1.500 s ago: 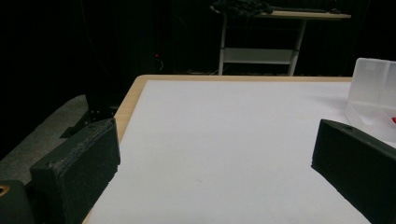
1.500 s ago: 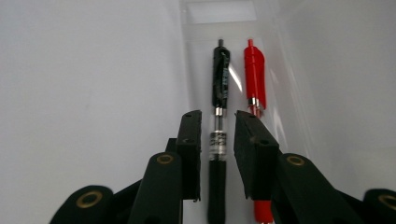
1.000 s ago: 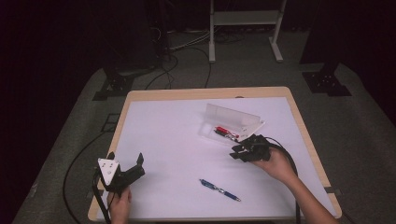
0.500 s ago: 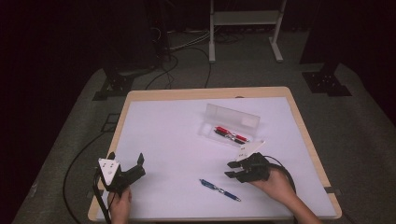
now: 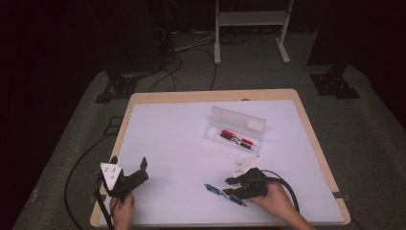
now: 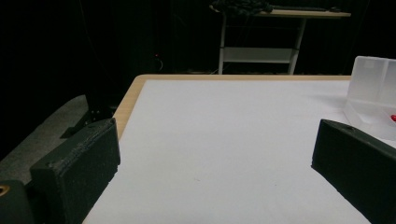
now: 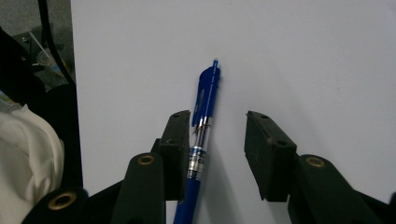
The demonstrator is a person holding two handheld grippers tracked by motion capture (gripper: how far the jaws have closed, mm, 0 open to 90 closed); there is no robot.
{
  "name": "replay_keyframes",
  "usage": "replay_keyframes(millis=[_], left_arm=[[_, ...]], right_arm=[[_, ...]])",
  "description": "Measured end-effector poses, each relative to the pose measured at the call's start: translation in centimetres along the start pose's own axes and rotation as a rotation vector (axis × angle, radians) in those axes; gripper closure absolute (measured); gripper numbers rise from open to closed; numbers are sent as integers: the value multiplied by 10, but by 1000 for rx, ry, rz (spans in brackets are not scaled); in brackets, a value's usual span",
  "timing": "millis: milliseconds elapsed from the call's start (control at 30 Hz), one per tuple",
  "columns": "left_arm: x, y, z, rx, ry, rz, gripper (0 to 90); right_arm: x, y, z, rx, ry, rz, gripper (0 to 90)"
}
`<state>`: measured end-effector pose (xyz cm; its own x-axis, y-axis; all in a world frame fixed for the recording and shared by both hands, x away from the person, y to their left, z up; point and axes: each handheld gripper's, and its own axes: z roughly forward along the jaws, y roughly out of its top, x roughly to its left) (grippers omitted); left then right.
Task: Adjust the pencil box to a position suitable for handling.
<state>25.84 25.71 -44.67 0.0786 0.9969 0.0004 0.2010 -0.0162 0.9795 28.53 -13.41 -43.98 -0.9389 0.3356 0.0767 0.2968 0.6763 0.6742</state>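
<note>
My table (image 5: 158, 143), under its white sheet, carries the clear plastic pencil case (image 5: 235, 128), which I take as my landmark. It lies open, and two pens already rest in it, a red pen (image 5: 237, 137) and a darker one just beside it whose colour I cannot settle. So part of the collecting looks done, as I judge it.

What is left is the blue pen (image 7: 201, 126), lying flat on the sheet well apart from the case, on my side of it. My right gripper (image 5: 233, 186) sits low over that pen, and its jaws have just been opening; they now stand moderately apart with the barrel between them. In the right gripper view the pen runs close along the left pad (image 7: 177, 140) (touching or merely alongside, I cannot tell), while the other pad stands clear of it, so nothing is clamped yet. I reckon the remaining steps are closing on the barrel, carrying it up to the case and laying it beside the other two.

My left gripper (image 5: 128, 173) waits wide and empty, far from the case near my left corner of the table.

As for writing, the blue pen has a small printed band on its barrel, too fine to read.
</note>
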Motion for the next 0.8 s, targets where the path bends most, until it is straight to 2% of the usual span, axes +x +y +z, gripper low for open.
replay_keyframes(millis=[167, 500, 600, 700, 800], left_arm=[[0, 0, 0, 0, -1, 2, 3], [0, 0, 0, 0, 1, 0, 3], [0, 0, 0, -1, 0, 1, 3], [0, 0, -1, -2, 2, 0, 3], [1, 0, 0, -2, 3, -4, 3]], right_arm=[[4, 1, 10, 13, 18, -24, 608], [5, 0, 20, 64, 42, -13, 659], [4, 0, 24, 82, 41, -5, 689], [3, -1, 26, 95, 38, -21, 720], [4, -2, 27, 90, 31, -10, 749]])
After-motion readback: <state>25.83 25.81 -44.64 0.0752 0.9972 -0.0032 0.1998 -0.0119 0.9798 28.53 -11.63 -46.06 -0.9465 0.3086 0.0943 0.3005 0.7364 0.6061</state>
